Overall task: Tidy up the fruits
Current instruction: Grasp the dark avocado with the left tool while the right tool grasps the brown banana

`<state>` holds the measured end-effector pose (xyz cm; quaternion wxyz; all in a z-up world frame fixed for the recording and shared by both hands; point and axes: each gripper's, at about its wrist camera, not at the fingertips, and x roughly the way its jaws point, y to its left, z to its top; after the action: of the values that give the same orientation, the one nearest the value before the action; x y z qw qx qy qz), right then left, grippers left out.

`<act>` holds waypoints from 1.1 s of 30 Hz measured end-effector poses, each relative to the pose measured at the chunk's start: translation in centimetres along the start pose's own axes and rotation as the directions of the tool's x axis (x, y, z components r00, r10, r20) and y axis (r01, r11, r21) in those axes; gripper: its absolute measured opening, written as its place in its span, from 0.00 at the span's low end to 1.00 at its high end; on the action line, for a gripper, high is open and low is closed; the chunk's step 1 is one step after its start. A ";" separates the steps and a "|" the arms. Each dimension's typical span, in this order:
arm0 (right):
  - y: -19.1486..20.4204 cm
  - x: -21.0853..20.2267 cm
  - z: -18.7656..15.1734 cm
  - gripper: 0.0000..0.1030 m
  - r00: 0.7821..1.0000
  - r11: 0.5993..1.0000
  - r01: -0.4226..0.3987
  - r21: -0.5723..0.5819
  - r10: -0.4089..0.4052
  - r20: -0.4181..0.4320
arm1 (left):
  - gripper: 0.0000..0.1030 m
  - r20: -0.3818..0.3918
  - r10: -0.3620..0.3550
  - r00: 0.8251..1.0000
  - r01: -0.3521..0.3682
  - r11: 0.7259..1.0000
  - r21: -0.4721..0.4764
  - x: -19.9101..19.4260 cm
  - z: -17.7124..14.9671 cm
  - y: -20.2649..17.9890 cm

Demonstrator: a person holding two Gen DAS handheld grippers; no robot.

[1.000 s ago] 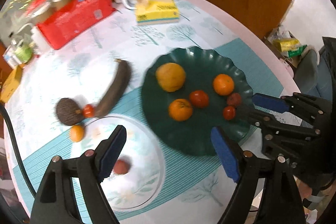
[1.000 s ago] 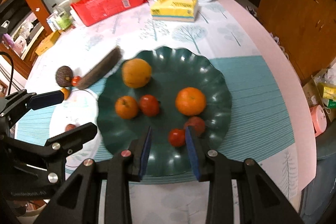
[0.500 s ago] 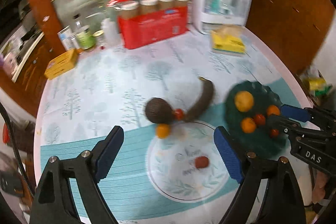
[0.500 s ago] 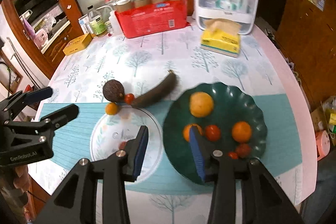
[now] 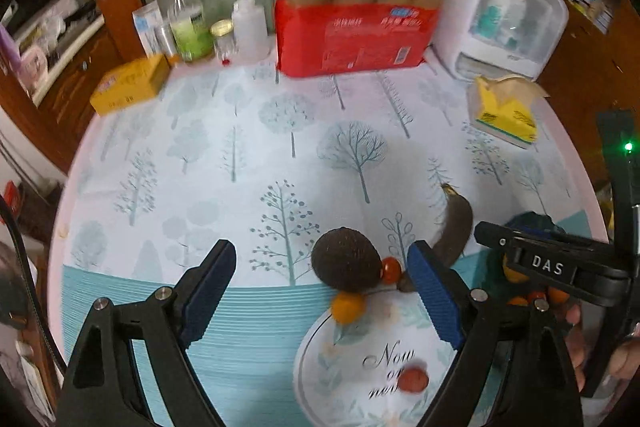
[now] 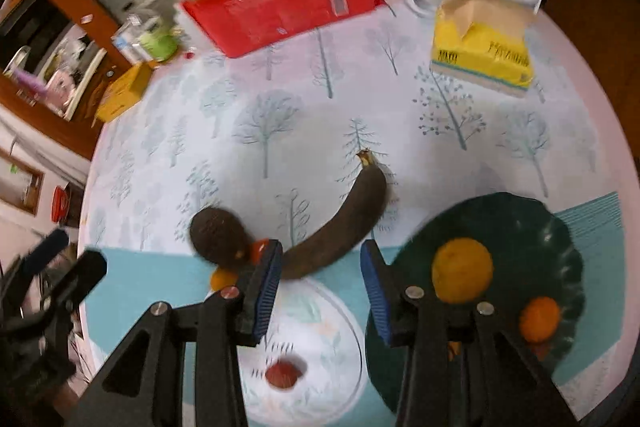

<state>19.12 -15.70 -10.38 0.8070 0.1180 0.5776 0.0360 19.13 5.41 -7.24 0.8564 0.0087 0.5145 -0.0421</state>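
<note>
My left gripper (image 5: 320,267) is open wide and empty, hanging over a dark avocado (image 5: 346,259), a red cherry tomato (image 5: 391,269) and a small orange fruit (image 5: 348,308). A blackened banana (image 6: 340,227) lies on the tablecloth. Its near end shows between the fingers of my right gripper (image 6: 318,267), whose jaws stand partly open with nothing held. A white plate (image 6: 320,315) holds one red fruit (image 6: 284,375). The green plate (image 6: 532,227) carries a yellow-orange fruit (image 6: 462,273), a mandarin (image 6: 538,319) and smaller fruits hidden by the fingers.
At the table's back stand a red pack of jars (image 5: 352,35), a white appliance (image 5: 508,27), bottles (image 5: 192,31) and a yellow box (image 5: 128,89). A yellow tissue box (image 6: 480,55) sits at back right. The round table's edge curves down the left.
Both grippers have swung left, away from the green plate, towards the avocado and banana. The right jaws stand a little wider than a second ago. The left gripper has rolled.
</note>
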 end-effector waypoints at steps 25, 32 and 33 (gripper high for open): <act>-1.3 9.4 2.0 0.46 0.976 0.986 0.123 0.111 -0.101 -0.192 | 0.63 -0.276 -0.169 0.946 0.057 0.927 -0.372 14.5 -2.3 0.1; 0.4 9.3 1.3 0.37 0.979 0.984 0.178 0.031 -0.174 -0.110 | 0.62 -0.250 -0.158 0.955 0.056 0.927 -0.372 14.6 -2.5 -0.6; 0.3 9.2 1.2 0.35 0.983 0.987 0.156 0.037 -0.152 -0.102 | 0.61 -0.247 -0.159 0.956 0.058 0.926 -0.372 14.5 -2.6 -0.5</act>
<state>23.33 -13.83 -18.47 0.7748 0.0892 0.6250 -0.0338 23.62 4.10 -21.25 0.7607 -0.1716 0.6259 0.0070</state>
